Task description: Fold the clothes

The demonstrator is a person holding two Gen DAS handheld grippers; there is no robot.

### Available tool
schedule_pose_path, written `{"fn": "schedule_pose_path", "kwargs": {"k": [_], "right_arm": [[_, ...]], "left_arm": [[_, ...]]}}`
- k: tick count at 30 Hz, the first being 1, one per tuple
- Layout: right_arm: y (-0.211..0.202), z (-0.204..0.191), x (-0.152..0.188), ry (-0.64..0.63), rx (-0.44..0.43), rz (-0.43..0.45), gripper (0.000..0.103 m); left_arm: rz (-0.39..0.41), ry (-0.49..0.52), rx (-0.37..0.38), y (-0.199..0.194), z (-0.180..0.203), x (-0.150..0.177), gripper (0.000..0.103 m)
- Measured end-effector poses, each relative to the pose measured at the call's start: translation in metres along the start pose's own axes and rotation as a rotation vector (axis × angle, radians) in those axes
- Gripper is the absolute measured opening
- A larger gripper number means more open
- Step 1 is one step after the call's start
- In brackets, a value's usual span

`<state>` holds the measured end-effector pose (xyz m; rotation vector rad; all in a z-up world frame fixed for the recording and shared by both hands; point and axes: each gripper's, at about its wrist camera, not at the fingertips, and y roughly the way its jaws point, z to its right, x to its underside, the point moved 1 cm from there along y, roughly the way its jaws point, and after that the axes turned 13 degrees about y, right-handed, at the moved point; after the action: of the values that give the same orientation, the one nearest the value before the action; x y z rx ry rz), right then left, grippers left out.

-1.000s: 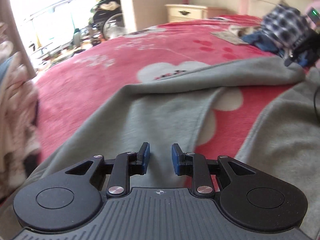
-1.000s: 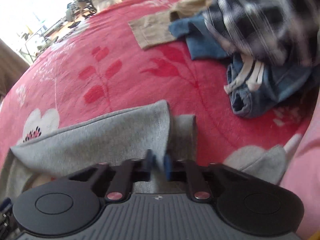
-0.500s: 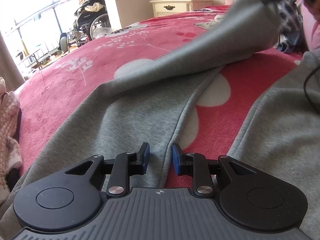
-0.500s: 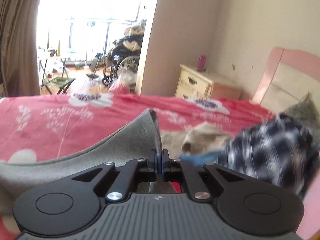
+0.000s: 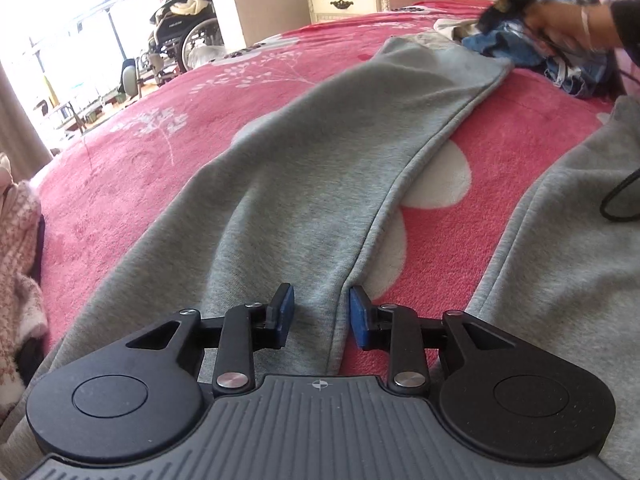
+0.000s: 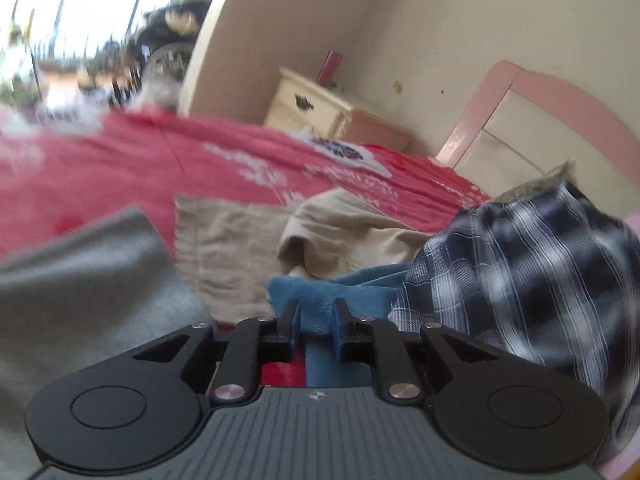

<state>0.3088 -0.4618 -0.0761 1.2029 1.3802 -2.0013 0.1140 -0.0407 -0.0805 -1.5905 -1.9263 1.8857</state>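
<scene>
Grey sweatpants [image 5: 320, 168] lie spread on a pink flowered blanket [image 5: 160, 148]. One leg runs from my left gripper up to its cuff at the far right, and the other leg [image 5: 576, 240] lies at the right edge. My left gripper [image 5: 322, 316] is open low over the near leg, its inner seam between the blue pads. In the right wrist view the leg's cuff end [image 6: 88, 264] lies flat at the left. My right gripper [image 6: 316, 320] is open just past it, over a blue garment [image 6: 320, 292], holding nothing.
A pile of clothes sits by the pink headboard [image 6: 520, 120]: a plaid shirt [image 6: 520, 264], a beige garment [image 6: 248, 248] and denim [image 5: 508, 46]. A cream nightstand [image 5: 348, 0] stands behind the bed. A knitted pink garment [image 5: 16, 264] lies at the left edge. A black cable [image 5: 620, 196] crosses the right leg.
My right gripper, shut on the cuff and lifting it, has laid the leg out straight, opened and let go. My left gripper stayed low over the near leg.
</scene>
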Motion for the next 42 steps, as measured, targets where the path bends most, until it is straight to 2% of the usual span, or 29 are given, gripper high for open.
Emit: {"fn": "schedule_pose_path", "kwargs": {"k": [3,6,8,11,15,19,22,26,29,31,33,35,36,42], "right_arm": [[-0.057,0.015,-0.008,0.078,-0.141,0.043,0.019],[-0.127,0.020,-0.015,0.087,-0.310,0.087,0.025],[-0.172,0.019,-0.015,0.044,-0.420,0.131,0.036],[-0.235,0.007,-0.011,-0.063,-0.627,0.161,0.041],[-0.295,-0.022,0.006,-0.174,-0.932,0.096,0.041],[-0.332,-0.068,0.043,-0.301,-1.100,0.015,0.041],[-0.345,-0.101,0.083,-0.360,-1.182,-0.089,0.041],[-0.361,-0.124,0.141,-0.422,-1.220,-0.226,0.041],[-0.370,-0.123,0.180,-0.478,-1.218,-0.306,0.041],[-0.375,-0.117,0.196,-0.532,-1.215,-0.349,0.041],[-0.383,-0.107,0.212,-0.607,-1.250,-0.414,0.041],[-0.397,-0.099,0.228,-0.734,-1.302,-0.486,0.041],[-0.405,-0.095,0.234,-0.802,-1.318,-0.500,0.041],[-0.426,-0.098,0.254,-0.963,-1.290,-0.367,0.041]], "left_arm": [[-0.002,-0.057,0.023,-0.004,-0.007,-0.002,0.031],[0.022,-0.130,0.037,-0.019,-0.019,-0.002,0.031],[0.037,-0.186,0.039,-0.038,-0.031,0.003,0.031],[0.051,-0.264,0.035,-0.075,-0.051,0.016,0.032],[0.025,-0.356,-0.035,-0.145,-0.077,0.052,0.033],[-0.049,-0.486,-0.121,-0.218,-0.089,0.104,0.035],[-0.124,-0.608,-0.180,-0.267,-0.086,0.152,0.037],[-0.213,-0.808,-0.235,-0.318,-0.069,0.223,0.041],[-0.231,-1.020,-0.193,-0.331,-0.047,0.276,0.042],[-0.225,-1.120,-0.145,-0.328,-0.029,0.301,0.044],[-0.203,-1.209,-0.091,-0.322,-0.013,0.320,0.050],[-0.158,-1.279,-0.072,-0.314,-0.003,0.334,0.054],[-0.135,-1.310,-0.067,-0.310,0.002,0.340,0.054],[-0.003,-1.417,-0.095,-0.292,0.006,0.359,0.054]]}}
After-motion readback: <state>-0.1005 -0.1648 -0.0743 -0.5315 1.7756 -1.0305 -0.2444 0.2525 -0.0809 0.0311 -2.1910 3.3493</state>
